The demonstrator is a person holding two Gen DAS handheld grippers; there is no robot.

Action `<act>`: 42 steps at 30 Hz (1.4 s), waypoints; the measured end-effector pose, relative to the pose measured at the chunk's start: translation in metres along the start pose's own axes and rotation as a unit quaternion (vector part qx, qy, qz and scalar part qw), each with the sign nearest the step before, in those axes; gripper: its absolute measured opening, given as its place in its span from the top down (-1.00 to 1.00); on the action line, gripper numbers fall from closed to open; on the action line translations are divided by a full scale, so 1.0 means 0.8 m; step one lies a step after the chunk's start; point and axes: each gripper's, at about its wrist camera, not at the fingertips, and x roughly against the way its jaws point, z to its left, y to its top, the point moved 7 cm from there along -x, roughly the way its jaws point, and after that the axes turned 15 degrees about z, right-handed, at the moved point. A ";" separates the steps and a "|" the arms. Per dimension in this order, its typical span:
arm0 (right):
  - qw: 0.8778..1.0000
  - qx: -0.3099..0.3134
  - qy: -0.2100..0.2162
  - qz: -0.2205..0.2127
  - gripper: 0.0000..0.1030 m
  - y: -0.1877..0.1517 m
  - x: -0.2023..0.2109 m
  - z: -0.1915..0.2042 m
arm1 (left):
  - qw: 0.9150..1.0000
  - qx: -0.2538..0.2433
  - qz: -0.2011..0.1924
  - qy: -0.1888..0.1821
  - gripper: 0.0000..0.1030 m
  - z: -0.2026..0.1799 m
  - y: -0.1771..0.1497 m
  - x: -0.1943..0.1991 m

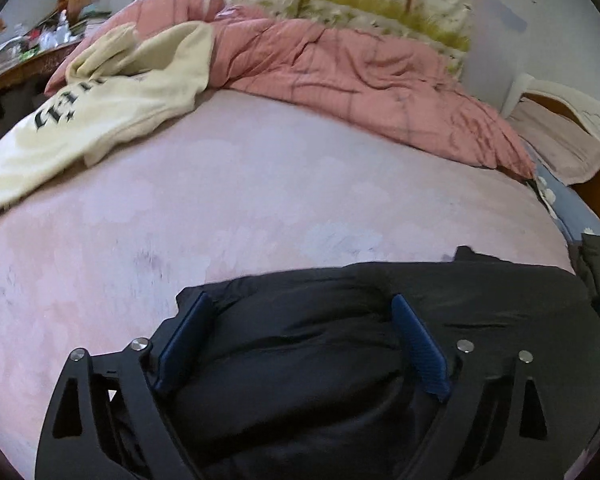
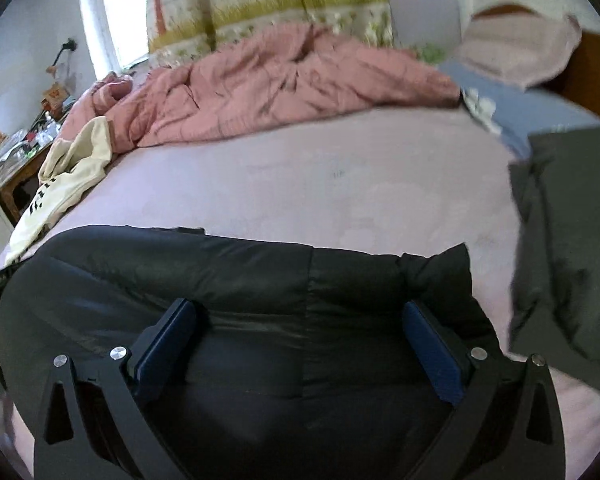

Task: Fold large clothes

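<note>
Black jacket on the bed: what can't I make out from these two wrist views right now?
- Black jacket: left wrist view, near half cut off by the bottom edge and hidden behind the open left tool; sleeves and zip unseen.
- Same in the right wrist view, behind the open right tool.
- Cream garment: print crumpled, unreadable.
- Grey garment: blurred, cut off at right.

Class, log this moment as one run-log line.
left gripper: open | right gripper: open | black jacket: on bed, unheld
</note>
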 end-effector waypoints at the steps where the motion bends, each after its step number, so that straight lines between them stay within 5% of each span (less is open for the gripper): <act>1: 1.000 0.001 -0.001 0.003 -1.00 -0.001 -0.004 0.000 | 1.000 -0.006 0.004 0.012 -0.82 -0.003 -0.003 -0.005; 4: 1.000 0.001 -0.011 0.009 -1.00 -0.003 -0.013 0.000 | 0.999 -0.027 0.010 0.046 -0.85 -0.015 -0.003 -0.015; 19: 0.999 0.007 -0.035 0.025 -1.00 -0.006 -0.024 0.003 | 0.996 -0.029 0.010 0.083 -0.93 -0.012 -0.006 -0.014; 22: 0.999 -0.008 -0.041 -0.024 -1.00 -0.009 0.008 -0.001 | 0.995 -0.050 -0.055 0.073 -0.52 -0.018 -0.022 0.039; 27: 0.997 -0.019 -0.006 -0.078 -1.00 -0.022 0.078 0.017 | 0.986 -0.086 -0.143 -0.016 -0.52 -0.069 -0.063 0.140; 30: 0.996 -0.005 0.030 -0.081 -1.00 -0.027 0.102 0.058 | 0.983 -0.110 -0.134 -0.058 -0.52 -0.111 -0.093 0.154; 33: 0.998 0.022 0.038 -0.049 -1.00 -0.049 0.095 0.096 | 0.981 -0.145 -0.125 -0.044 -0.52 -0.147 -0.122 0.140; 35: 0.999 0.041 0.003 -0.017 -1.00 -0.070 0.072 0.110 | 0.983 -0.146 -0.104 -0.049 -0.53 -0.154 -0.135 0.121; 38: 0.995 0.079 -0.057 -0.034 -1.00 -0.079 0.057 0.119 | 0.984 -0.153 -0.089 -0.009 -0.60 -0.154 -0.141 0.087; 42: 0.994 0.083 -0.074 0.000 -1.00 -0.084 0.025 0.118 | 0.987 -0.156 -0.039 0.018 -0.64 -0.157 -0.141 0.049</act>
